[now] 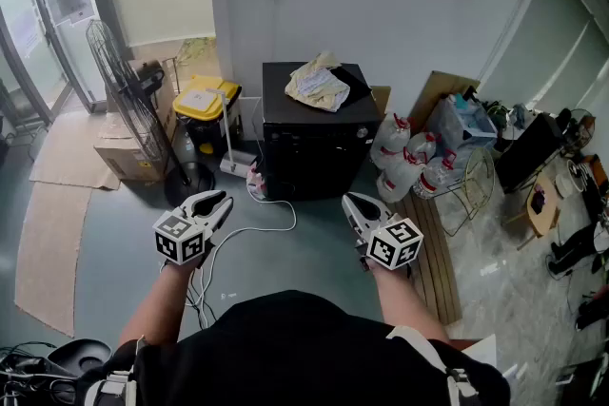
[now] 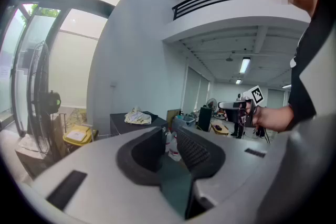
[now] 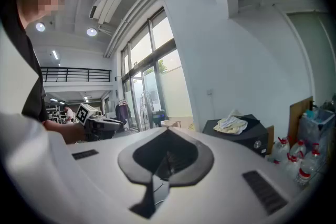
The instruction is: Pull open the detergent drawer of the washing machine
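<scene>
A black washing machine [image 1: 314, 124] stands against the far wall with a crumpled pale cloth [image 1: 319, 86] on its lid. Its front is dark and I cannot make out the detergent drawer. The machine also shows in the left gripper view [image 2: 126, 124] and in the right gripper view [image 3: 249, 138], where a round knob sits on its front. Both grippers hang in the air well short of it. My left gripper [image 1: 221, 199] is open, with floor showing between its pads [image 2: 169, 139]. My right gripper [image 1: 350, 201] is shut and holds nothing; its pads meet at the tip [image 3: 168, 132].
A standing fan [image 1: 128, 81] and a yellow-lidded bin [image 1: 207, 105] are left of the machine. Several water bottles [image 1: 409, 162] and a wire rack [image 1: 471, 181] are to its right. A white cable [image 1: 257, 228] trails over the floor, beside a wooden pallet [image 1: 438, 252].
</scene>
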Demonstrator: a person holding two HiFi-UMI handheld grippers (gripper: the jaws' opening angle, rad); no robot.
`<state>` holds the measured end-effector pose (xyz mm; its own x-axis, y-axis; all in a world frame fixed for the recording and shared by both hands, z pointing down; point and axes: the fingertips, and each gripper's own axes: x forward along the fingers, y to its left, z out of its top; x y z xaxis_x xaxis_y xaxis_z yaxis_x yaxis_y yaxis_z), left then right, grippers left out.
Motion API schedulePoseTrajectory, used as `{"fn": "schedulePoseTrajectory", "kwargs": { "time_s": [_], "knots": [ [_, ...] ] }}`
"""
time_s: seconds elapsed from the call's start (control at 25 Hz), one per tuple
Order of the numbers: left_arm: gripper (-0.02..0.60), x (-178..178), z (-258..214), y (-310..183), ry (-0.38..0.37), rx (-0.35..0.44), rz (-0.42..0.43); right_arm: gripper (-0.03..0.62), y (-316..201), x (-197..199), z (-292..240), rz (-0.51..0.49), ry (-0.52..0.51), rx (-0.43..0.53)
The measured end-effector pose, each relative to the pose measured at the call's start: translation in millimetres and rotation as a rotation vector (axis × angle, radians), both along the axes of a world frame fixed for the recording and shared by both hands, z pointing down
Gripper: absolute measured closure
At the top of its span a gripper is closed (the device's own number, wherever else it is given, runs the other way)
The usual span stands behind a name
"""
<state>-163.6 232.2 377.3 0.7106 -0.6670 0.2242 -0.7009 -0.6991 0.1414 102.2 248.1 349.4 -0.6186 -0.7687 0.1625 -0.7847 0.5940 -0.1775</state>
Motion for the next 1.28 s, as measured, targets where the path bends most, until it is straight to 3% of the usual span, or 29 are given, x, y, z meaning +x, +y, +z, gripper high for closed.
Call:
{"fn": "schedulePoseTrajectory", "kwargs": {
  "time_s": [0.44, 1.28],
  "knots": [
    [0.486, -10, 2, -1, 0.006, 0.002, 0.033, 0.592, 7, -31, 10, -0.022, 0.072, 0.016],
    [0.486, -22, 17, -23, 0.024, -0.026, 0.053, 0.592, -29, -45, 37, 0.054, 0.023, -0.072]
  ]
}}
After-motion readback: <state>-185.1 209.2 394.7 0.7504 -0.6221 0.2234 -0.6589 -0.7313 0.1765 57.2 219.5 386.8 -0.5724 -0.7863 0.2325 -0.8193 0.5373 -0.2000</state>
